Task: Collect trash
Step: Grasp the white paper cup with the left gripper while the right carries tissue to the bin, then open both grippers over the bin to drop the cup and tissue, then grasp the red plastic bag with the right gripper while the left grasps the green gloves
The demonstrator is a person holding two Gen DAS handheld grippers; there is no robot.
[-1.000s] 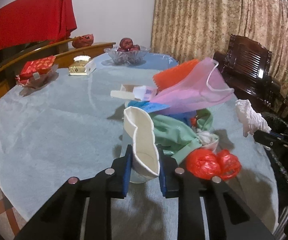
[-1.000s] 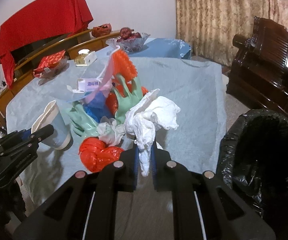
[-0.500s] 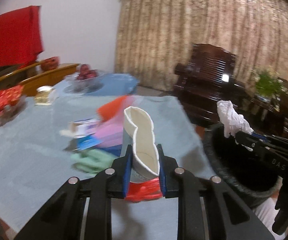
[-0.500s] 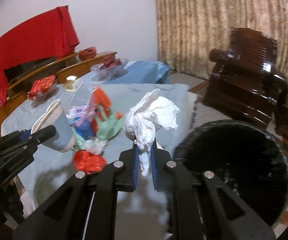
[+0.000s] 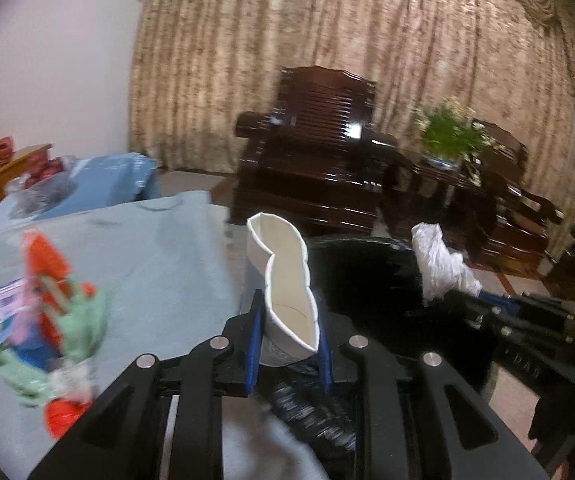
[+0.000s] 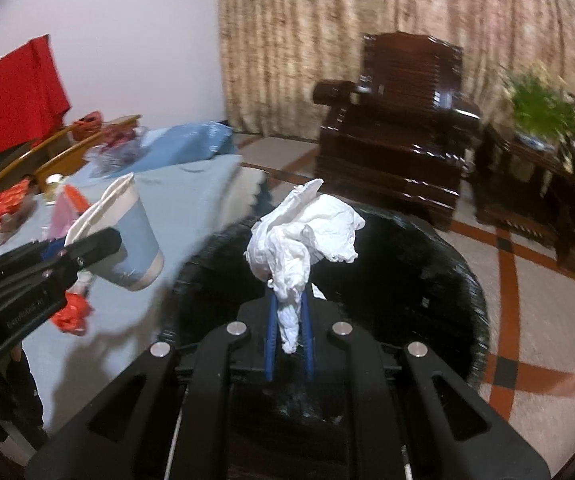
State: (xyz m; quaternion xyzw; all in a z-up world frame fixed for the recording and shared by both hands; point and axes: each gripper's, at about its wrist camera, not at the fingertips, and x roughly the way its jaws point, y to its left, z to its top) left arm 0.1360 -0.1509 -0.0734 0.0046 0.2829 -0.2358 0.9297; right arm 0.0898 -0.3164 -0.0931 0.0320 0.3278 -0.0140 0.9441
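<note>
The paper cup [image 5: 285, 280] looked matt, creased flat at its rim, with a smooth pale-blue outside, while the tissue [image 6: 303, 236] was soft white paper, heavily crumpled. The bin liner [image 6: 463, 280] was thin glossy black plastic, wrinkled along its edge, and the tablecloth [image 5: 159, 256] was a matt, faintly fuzzy blue-grey cloth. The armchair [image 6: 399, 128] was dark wood with a glossy polished finish, and the curtain [image 5: 367, 32] behind it was a dull patterned fabric.

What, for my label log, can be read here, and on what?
"DAS", roughly: white letters on the side of the right hand-held gripper.
White print on the side of the left hand-held gripper: too blurred.
Blue print on the small box: too blurred.
</note>
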